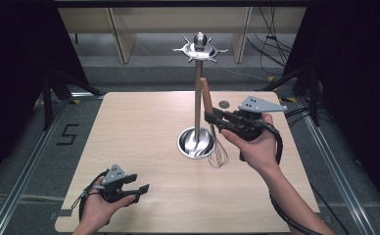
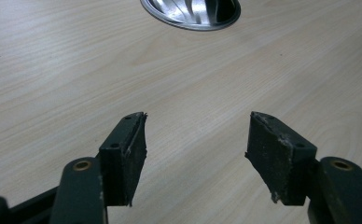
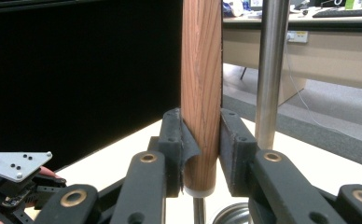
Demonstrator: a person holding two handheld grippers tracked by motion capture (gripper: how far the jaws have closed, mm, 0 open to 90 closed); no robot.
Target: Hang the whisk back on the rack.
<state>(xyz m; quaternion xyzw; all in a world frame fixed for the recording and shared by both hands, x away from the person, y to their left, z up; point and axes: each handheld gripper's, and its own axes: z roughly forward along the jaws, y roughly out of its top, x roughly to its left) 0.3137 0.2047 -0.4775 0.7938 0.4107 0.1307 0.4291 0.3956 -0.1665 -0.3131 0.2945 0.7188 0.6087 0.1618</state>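
Observation:
A whisk with a wooden handle (image 1: 205, 95) and a wire head (image 1: 218, 152) hangs upright just right of a steel utensil stand. My right gripper (image 1: 208, 119) is shut on the handle; in the right gripper view both pads press the wooden handle (image 3: 201, 93). The stand has a tall pole (image 1: 198, 98), a round base (image 1: 196, 142) and a hook crown (image 1: 200, 49) on top. My left gripper (image 1: 138, 186) rests low near the table's front left, open, with bare wood between its fingers (image 2: 125, 156). The stand's base (image 2: 191, 11) shows far ahead of it.
The wooden table (image 1: 139, 127) has free room on its left half. A small dark disc (image 1: 224, 104) lies behind the right gripper. Black curtains flank the table, and cables run on the floor at the right.

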